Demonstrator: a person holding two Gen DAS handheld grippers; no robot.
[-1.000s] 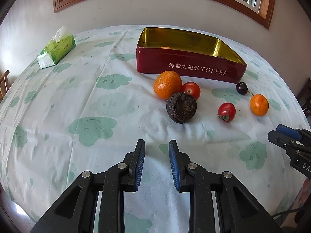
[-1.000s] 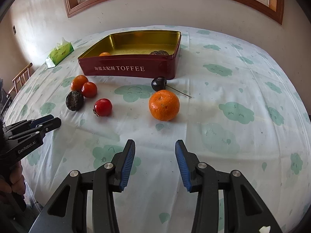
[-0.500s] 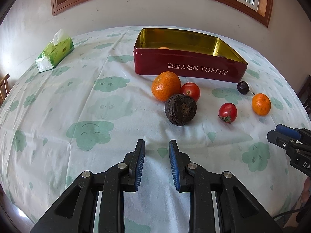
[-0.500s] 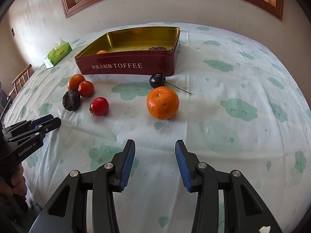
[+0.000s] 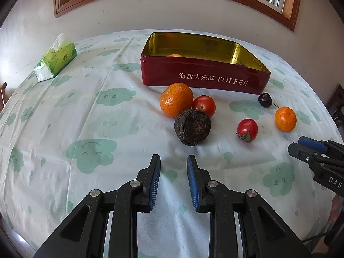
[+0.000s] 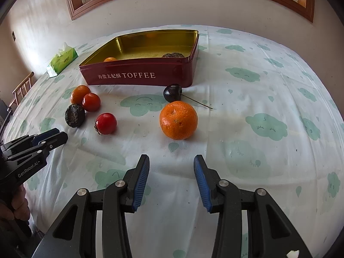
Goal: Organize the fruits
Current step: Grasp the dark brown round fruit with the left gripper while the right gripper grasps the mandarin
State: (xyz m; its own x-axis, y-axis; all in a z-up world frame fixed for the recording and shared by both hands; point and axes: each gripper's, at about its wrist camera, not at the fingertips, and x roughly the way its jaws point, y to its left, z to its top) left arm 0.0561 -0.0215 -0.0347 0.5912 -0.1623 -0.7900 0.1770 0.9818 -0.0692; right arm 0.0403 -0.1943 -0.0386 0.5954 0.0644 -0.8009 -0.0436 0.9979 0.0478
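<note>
A red toffee tin (image 5: 204, 78) (image 6: 137, 76) stands open on the table, with an orange and a dark wrinkled fruit inside. In front of it lie an orange (image 5: 176, 99), a tomato (image 5: 203, 106), a dark wrinkled fruit (image 5: 192, 126), a second tomato (image 5: 247, 129), a cherry (image 5: 265, 100) and a second orange (image 5: 285, 119) (image 6: 178, 120). My left gripper (image 5: 173, 161) is open and empty, just short of the dark fruit. My right gripper (image 6: 171, 161) is open and empty, just short of the second orange.
A green tissue pack (image 5: 56, 61) lies at the far left of the table. The tablecloth (image 5: 86, 116) is white with green clouds. A wall and window run behind the table. A wooden chair (image 6: 21, 86) stands at the left edge.
Both grippers have moved forward toward the fruit, which now looks closer. Neither gripper's jaws have changed their opening. No fruit has moved.
</note>
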